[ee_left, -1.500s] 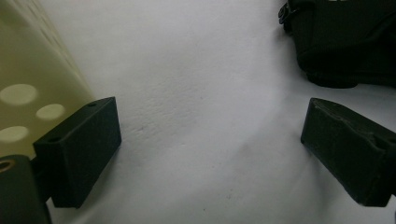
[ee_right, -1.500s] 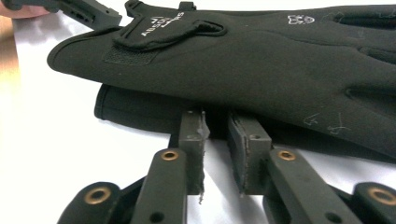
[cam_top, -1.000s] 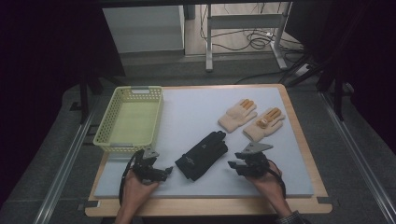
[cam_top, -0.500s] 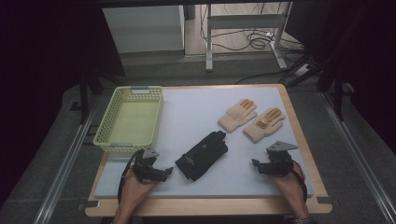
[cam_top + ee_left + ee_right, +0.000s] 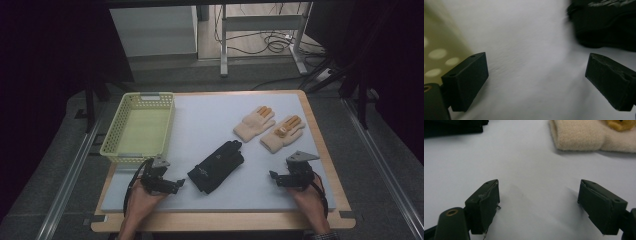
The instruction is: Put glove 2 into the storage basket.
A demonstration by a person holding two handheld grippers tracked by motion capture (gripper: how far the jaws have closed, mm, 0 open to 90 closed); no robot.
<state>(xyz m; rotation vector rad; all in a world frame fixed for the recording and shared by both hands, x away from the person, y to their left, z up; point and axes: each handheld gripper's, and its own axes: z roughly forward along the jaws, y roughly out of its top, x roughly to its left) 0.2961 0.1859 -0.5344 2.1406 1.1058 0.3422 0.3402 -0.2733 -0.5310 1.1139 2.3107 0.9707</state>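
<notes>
Both claws gape with nothing between them: left claw point(image 5: 176, 183) should pinch the black gloves point(image 5: 217, 165) at three o'clock, right claw point(image 5: 273, 177) steadying.

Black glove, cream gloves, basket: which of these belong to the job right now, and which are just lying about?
In the job:
- black glove, lying between both grippers
- left gripper, open beside it
- right gripper, open, jaws just opened, nothing between them

Lying about, as far as I can judge:
- two cream gloves
- yellow basket, empty
</notes>
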